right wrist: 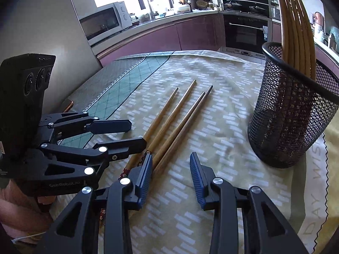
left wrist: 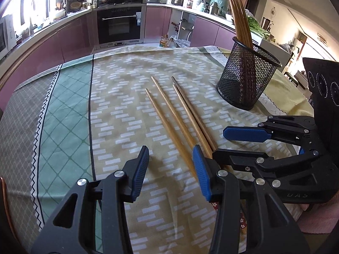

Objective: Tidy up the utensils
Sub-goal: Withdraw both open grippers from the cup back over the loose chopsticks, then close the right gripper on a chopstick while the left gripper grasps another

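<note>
With four chopsticks (left wrist: 180, 116) bunched just ahead of both part-open, empty claws, left claw (left wrist: 170, 169) and right claw (right wrist: 170, 175), either could pinch two or roll them, or collide, far from the mesh cup (right wrist: 292, 110) at right.

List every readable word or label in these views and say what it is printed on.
"GenRoboLAI", last letters unsure: side of the left gripper.
"DAS", faint: body of the right gripper.
"DAY WIS", cut off: tablecloth border.
Oven and microwave markings: too small to read.
</note>
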Tool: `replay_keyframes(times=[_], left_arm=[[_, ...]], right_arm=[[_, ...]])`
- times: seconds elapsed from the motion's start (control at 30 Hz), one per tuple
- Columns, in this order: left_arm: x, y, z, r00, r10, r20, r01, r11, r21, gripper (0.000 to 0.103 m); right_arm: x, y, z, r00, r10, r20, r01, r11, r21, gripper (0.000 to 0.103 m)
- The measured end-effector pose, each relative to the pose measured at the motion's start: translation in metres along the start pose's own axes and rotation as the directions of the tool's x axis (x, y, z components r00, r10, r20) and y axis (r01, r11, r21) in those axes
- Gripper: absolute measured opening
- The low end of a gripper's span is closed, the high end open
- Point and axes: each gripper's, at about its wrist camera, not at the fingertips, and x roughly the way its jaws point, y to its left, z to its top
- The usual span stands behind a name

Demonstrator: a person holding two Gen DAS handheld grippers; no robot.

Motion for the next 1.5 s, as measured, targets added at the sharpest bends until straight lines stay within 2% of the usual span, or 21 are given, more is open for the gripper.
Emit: replay_keyframes(times=[0.57,0.77,0.97,1.17,1.27,1.37,1.5], left_arm=[[0.007,-0.001,0.006,0.999,0.017,-0.032,-0.016,0.999,0.030,0.040],[0.014,0.002,0.016,0.999,0.018,-0.046,-0.017,0.999,0.037,0.034],[0.018,0.004,0.020,0.999,0.028,-0.043,-0.027,0.999,0.024,0.023],[0.016,0.008,0.017,0.999,0.002,-0.033,-0.003,0.999,-0.034,0.011],[0.014,0.010,0.014,0.999,-0.017,-0.032,0.014,0.997,-0.074,0.009],[0.010,0.012,0.012,0.999,-0.027,-0.026,0.025,0.995,-0.095,0.008],[0.004,0.011,0.009,0.999,-0.048,-0.017,0.046,0.994,-0.101,0.008]], right_arm=[[0.001,-0.006,0.006,0.999,-0.039,-0.019,0.039,0.999,0.002,0.031],[0.011,-0.009,0.019,0.998,-0.065,-0.018,0.065,0.998,0.013,0.031],[0.015,-0.010,0.024,0.997,-0.073,-0.008,0.073,0.997,0.023,0.025],[0.009,-0.020,0.021,1.000,-0.006,0.000,0.006,0.996,0.087,0.009],[0.006,-0.026,0.018,1.000,0.018,0.007,-0.019,0.992,0.128,0.008],[0.000,-0.031,0.016,0.999,0.027,0.019,-0.029,0.987,0.155,0.002],[-0.003,-0.036,0.013,0.999,0.026,0.020,-0.029,0.984,0.176,0.002]])
